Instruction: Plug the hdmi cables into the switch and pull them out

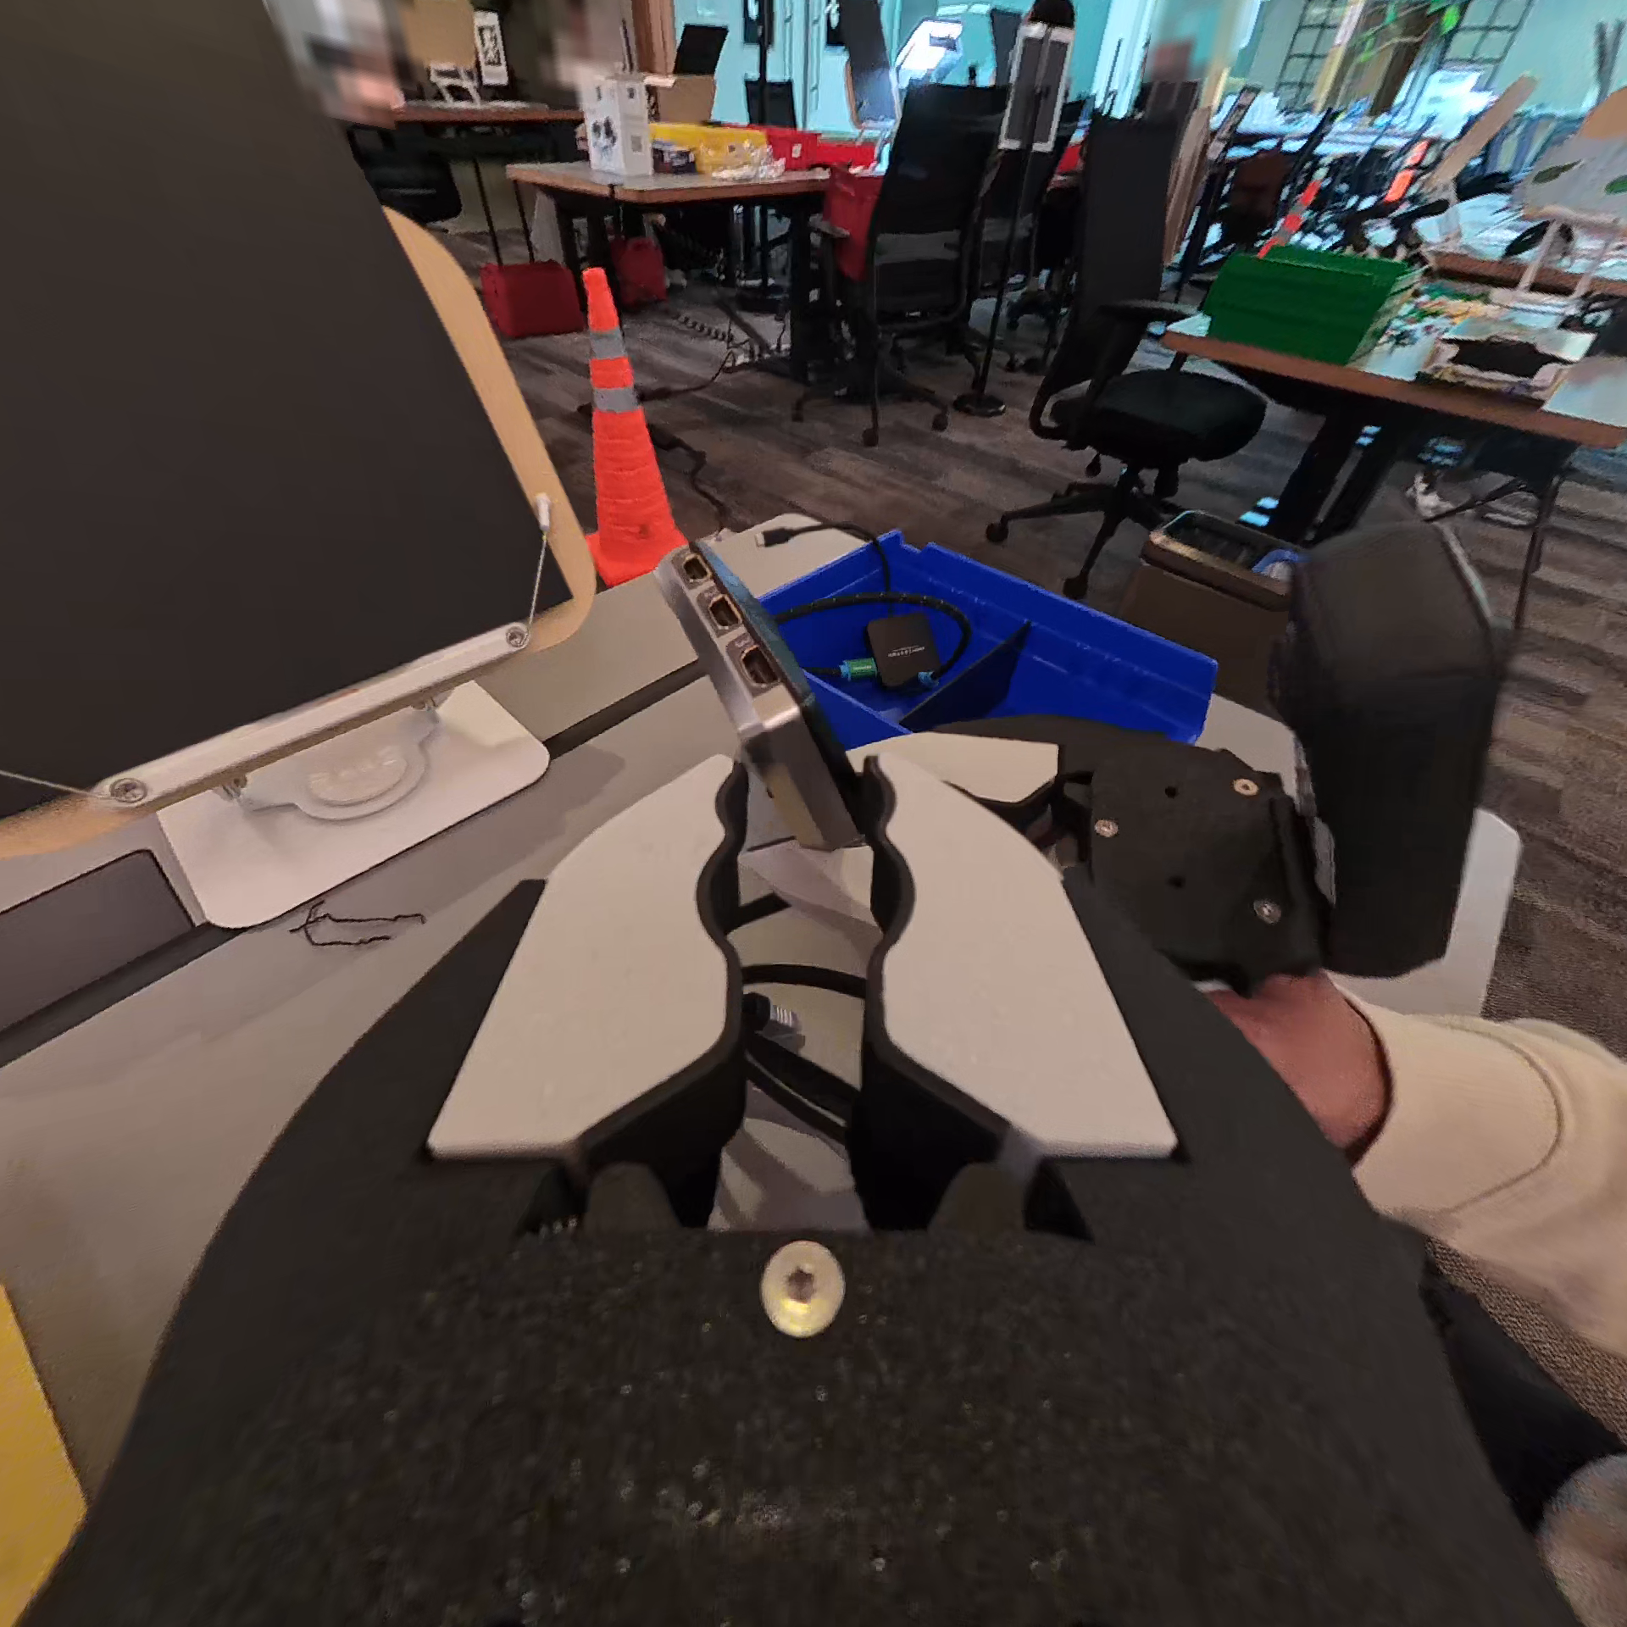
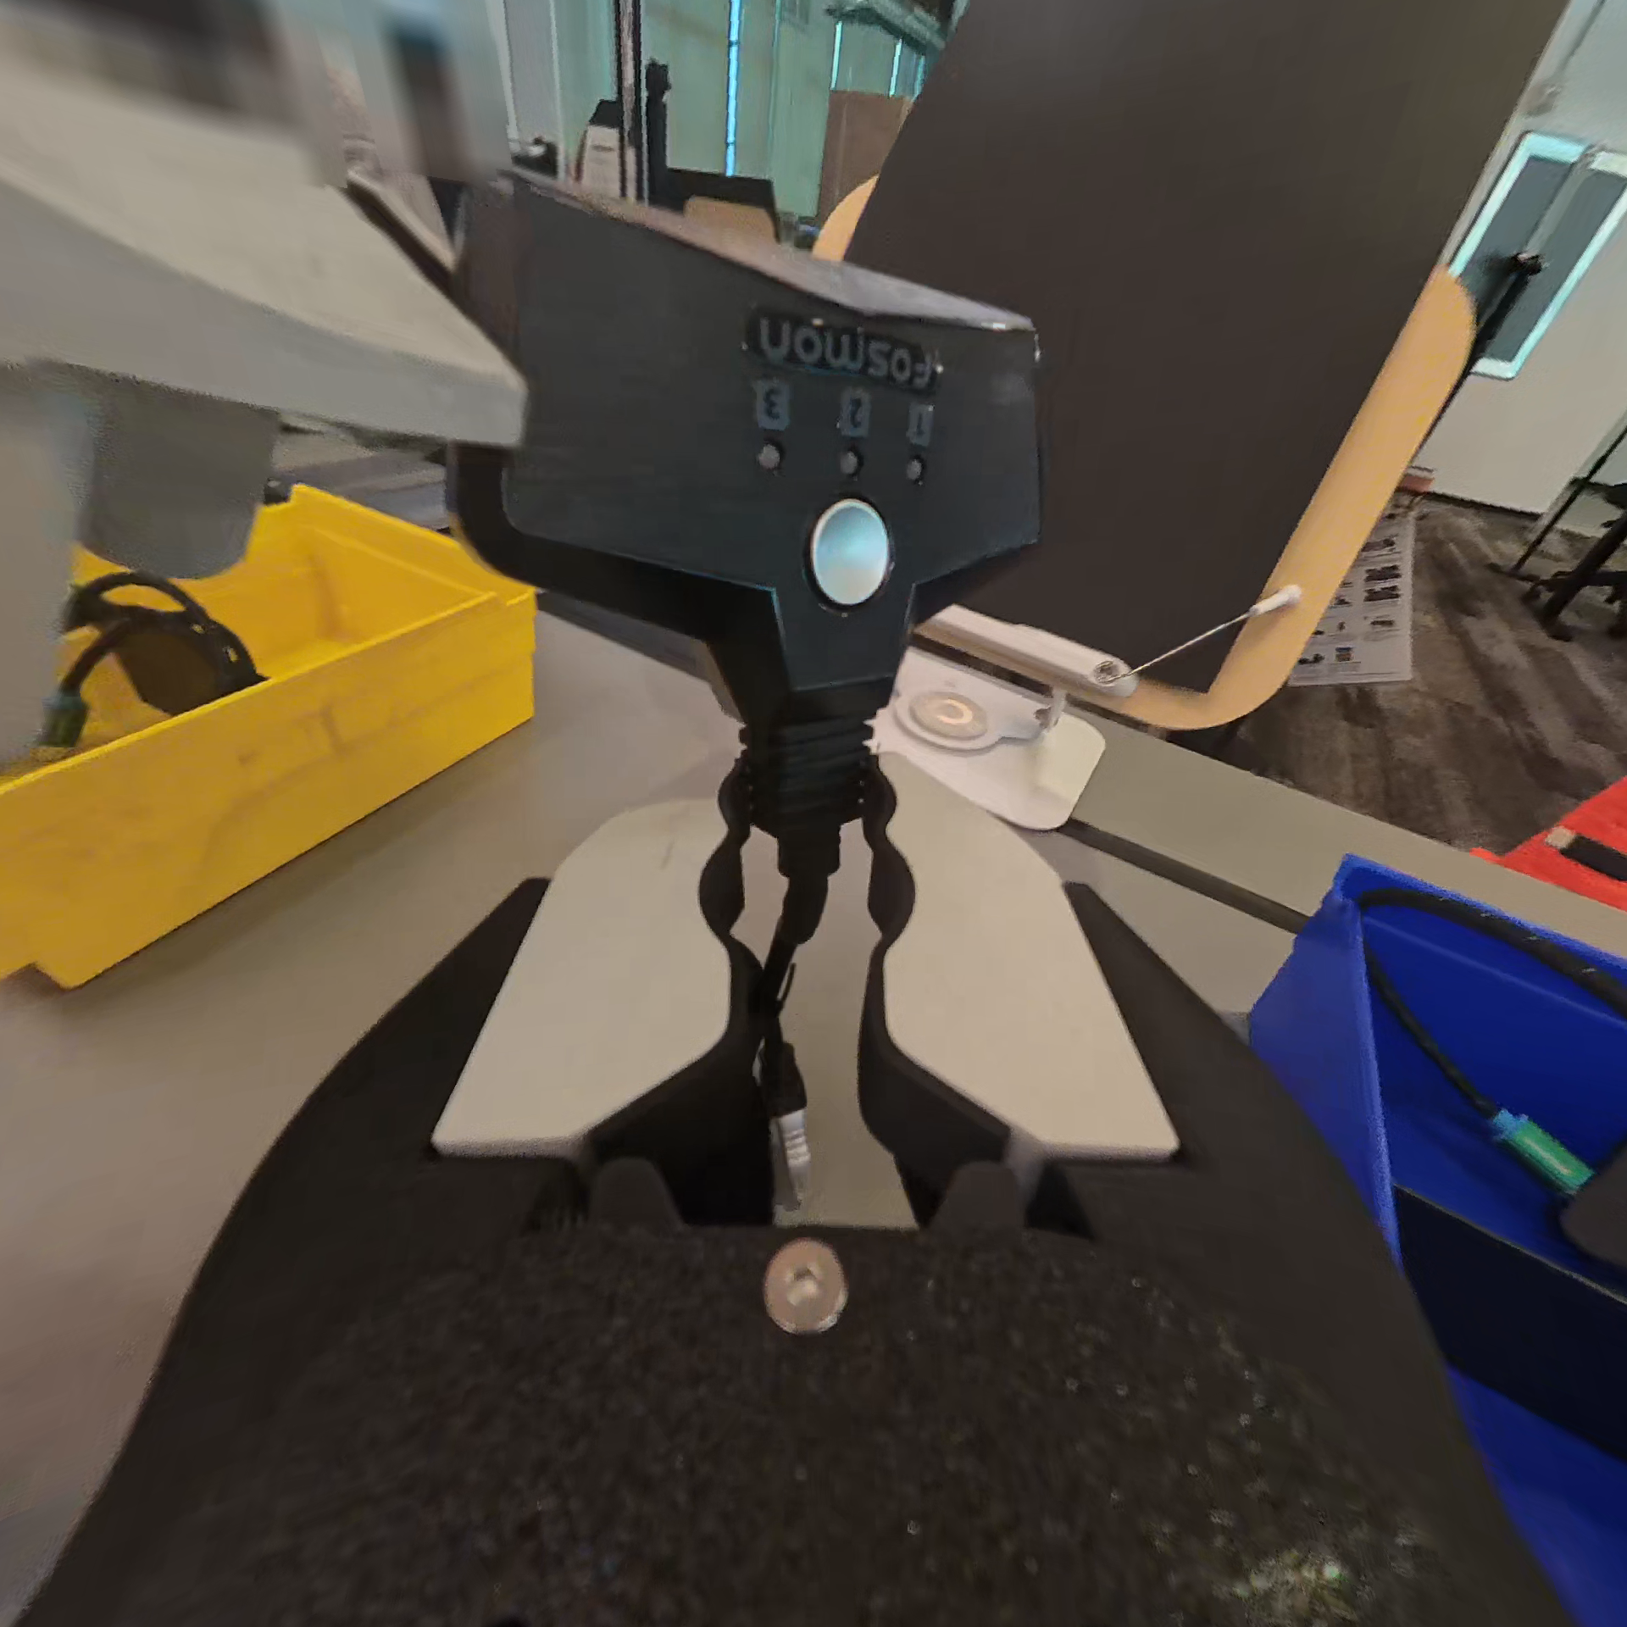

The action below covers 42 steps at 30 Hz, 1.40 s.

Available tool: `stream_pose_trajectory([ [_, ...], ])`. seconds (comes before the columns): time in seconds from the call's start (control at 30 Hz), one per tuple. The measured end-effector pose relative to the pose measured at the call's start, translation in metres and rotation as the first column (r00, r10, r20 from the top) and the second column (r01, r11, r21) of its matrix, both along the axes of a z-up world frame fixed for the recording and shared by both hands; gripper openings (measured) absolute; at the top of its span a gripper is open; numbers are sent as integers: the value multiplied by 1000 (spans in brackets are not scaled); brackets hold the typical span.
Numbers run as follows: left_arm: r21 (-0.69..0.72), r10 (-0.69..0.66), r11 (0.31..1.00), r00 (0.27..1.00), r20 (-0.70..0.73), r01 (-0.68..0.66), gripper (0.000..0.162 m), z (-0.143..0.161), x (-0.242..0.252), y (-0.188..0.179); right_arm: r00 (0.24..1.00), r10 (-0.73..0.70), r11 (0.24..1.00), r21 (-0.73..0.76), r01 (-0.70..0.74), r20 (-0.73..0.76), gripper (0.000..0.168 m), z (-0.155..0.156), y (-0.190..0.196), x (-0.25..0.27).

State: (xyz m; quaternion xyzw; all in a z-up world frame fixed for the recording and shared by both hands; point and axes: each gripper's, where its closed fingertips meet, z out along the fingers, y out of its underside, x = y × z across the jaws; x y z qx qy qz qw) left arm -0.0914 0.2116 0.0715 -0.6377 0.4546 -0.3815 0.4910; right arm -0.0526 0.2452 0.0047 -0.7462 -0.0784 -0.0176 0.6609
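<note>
The black HDMI switch (image 2: 704, 458) is held up above the table between both grippers. My left gripper (image 1: 806, 810) is shut on one end of the switch (image 1: 775, 748). Its silver side shows three empty ports (image 1: 722, 612). My right gripper (image 2: 803, 810) is shut on the ribbed neck (image 2: 803, 757) where the switch's own cable comes out. That cable hangs down between the fingers and ends in a loose plug (image 2: 790, 1136), also seen in the left wrist view (image 1: 775, 1017). The right gripper's black body (image 1: 1180, 845) and a hand show at right.
A blue bin (image 1: 1100, 634) with a small black box and a cable stands behind the switch. A yellow bin (image 2: 264, 775) holds coiled cables. A black board (image 1: 220, 396) on a white stand (image 1: 370, 792) stands at the table's left. An orange cone (image 1: 621, 423) and office chairs stand beyond. My hands' fingertips stand some 8 centimetres from each other.
</note>
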Motion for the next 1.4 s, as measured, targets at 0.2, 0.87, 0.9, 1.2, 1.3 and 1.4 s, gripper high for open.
stream_pose_trajectory([
  [0.2,-74,-166,982,983,85,172,50,2,-39,-6,993,112,993,-32,-113,-19,24,-3,-3,-18],
  [0.87,-68,-652,708,688,321,703,32,-19,-76,-59,174,861,235,71,-969,-477,24,3,-124,-125],
  [0.9,-68,-647,716,697,310,695,31,-19,-77,-57,164,859,240,100,-966,-484,24,4,-122,-124],
  [1.2,43,-572,820,811,124,571,19,-26,-82,-40,388,865,458,182,-870,-319,39,33,-96,-69],
  [1.3,75,-570,821,819,62,565,19,-29,-79,-45,464,865,484,73,-872,-193,55,36,-103,-69],
  [1.4,80,-577,815,816,29,574,19,-31,-75,-51,553,829,554,-10,-832,-83,56,29,-99,-74],
])
